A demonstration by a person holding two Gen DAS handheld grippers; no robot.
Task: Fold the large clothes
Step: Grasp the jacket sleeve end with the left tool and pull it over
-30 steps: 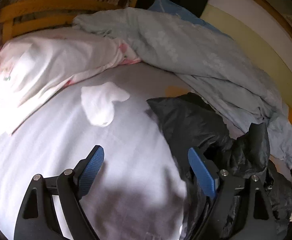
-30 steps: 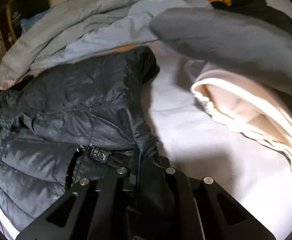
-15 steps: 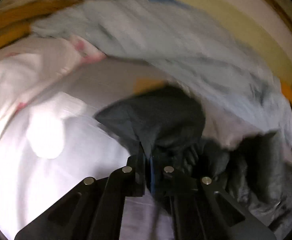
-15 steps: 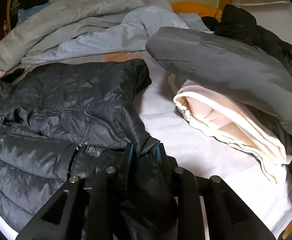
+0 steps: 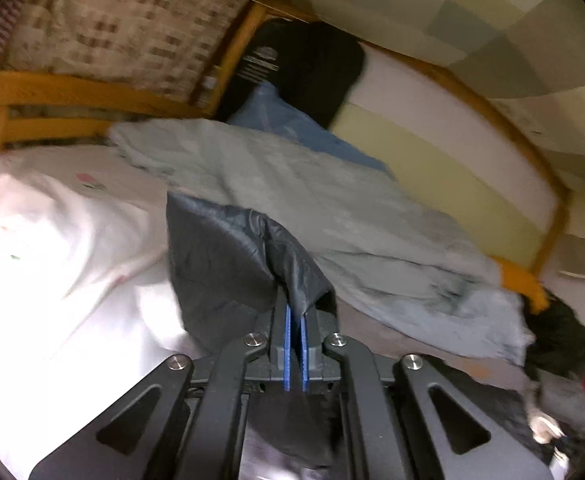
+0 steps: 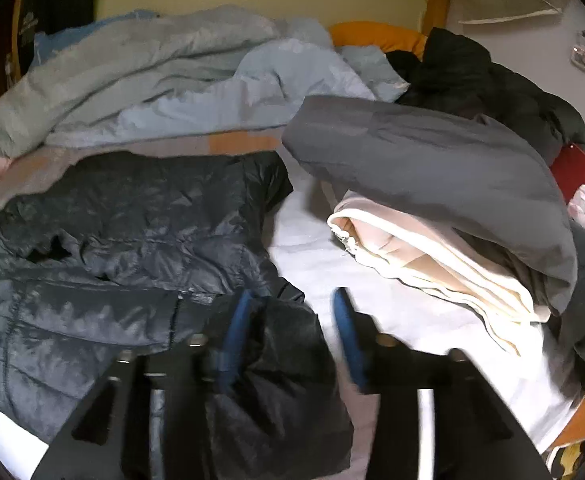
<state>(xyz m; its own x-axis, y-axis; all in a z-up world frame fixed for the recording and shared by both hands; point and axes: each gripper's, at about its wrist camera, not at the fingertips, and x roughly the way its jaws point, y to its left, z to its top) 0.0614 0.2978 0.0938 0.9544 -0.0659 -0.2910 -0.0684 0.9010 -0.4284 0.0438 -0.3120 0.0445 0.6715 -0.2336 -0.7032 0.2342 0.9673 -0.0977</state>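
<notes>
A black quilted puffer jacket (image 6: 132, 232) lies spread on the white bed sheet (image 6: 304, 248). In the left wrist view my left gripper (image 5: 294, 320) is shut on a dark sleeve or edge of the jacket (image 5: 228, 264) and holds it lifted above the bed. In the right wrist view my right gripper (image 6: 290, 304) is open, its blue pads apart; a bunched part of the jacket (image 6: 276, 344) lies between and under the fingers.
A rumpled light blue duvet (image 6: 164, 76) lies along the far side. A folded grey garment (image 6: 432, 172) rests on folded cream clothes (image 6: 432, 260) at the right. A white floral pillow (image 5: 52, 216) lies at the left. The wooden bed frame (image 5: 72, 92) borders the bed.
My left gripper closed on the jacket's edge and lifted it up. My right gripper, shut on the jacket before, has opened and let the fabric go.
</notes>
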